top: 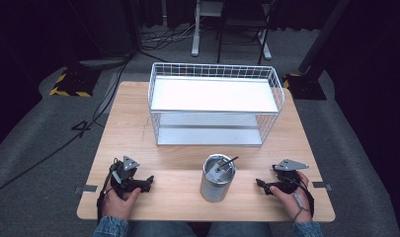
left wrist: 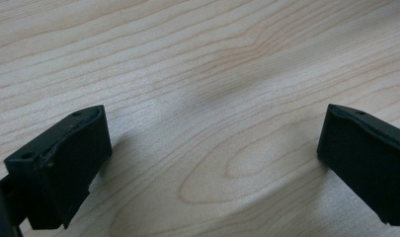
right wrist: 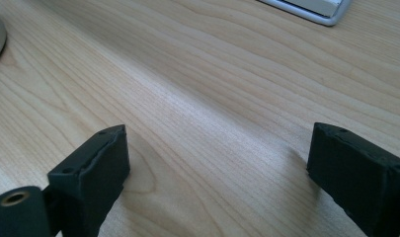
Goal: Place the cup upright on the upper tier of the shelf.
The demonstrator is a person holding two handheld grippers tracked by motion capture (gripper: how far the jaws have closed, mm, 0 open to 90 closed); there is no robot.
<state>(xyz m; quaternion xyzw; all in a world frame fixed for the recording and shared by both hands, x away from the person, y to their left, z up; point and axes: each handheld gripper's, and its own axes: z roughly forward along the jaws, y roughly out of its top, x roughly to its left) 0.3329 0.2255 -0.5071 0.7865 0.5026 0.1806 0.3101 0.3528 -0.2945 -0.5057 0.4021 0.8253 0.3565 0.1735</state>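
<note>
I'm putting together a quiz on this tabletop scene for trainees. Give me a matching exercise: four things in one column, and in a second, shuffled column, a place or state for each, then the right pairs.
Things:
1. metal cup
2. wire rack
3. left gripper
4. right gripper

Places or states:
A. far half of the table, white, two shelves
B. near edge, to the right of the cup, jaws open
C. near the front middle, upright, a dark stick inside
D. near edge, to the left of the cup, jaws open

Pairs: 1-C, 2-A, 3-D, 4-B
</note>
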